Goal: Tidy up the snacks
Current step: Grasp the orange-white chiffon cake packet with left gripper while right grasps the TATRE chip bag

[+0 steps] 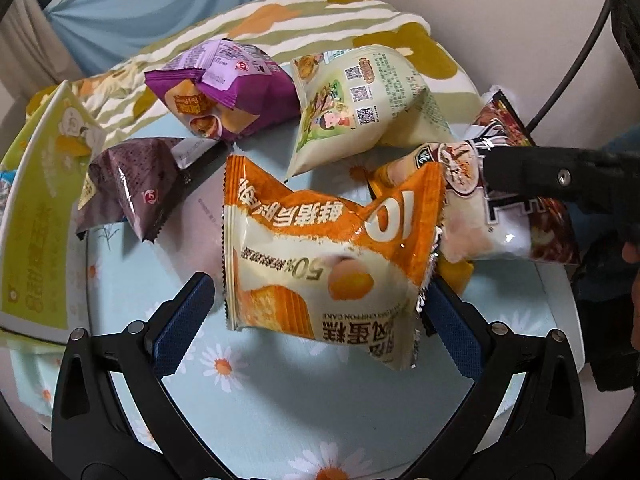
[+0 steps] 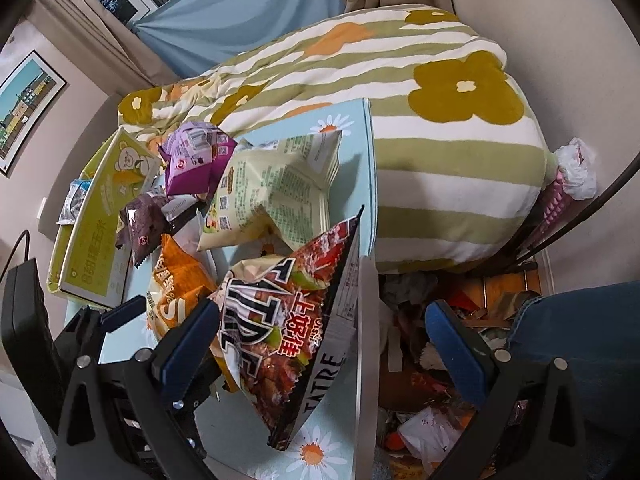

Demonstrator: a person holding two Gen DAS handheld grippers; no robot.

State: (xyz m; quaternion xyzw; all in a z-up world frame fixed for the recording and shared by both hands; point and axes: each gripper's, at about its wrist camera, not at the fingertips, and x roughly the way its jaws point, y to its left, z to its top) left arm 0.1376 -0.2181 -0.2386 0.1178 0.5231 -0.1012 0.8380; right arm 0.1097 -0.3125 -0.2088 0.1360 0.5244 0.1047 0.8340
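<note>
Left gripper (image 1: pixel 320 312) was spread wide around the orange cake pack (image 1: pixel 320 248); right gripper (image 2: pixel 320 332) gaped too, red snack bag (image 2: pixel 292 328) between its fingers, unpinched.

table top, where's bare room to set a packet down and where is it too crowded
Free: the daisy-print table near edge, bordered by the left gripper and orange cake packet; a smaller strip between that packet and the green box. Crowded: the middle and far side, where the purple packet, cream packet and brown packet cluster.
</note>
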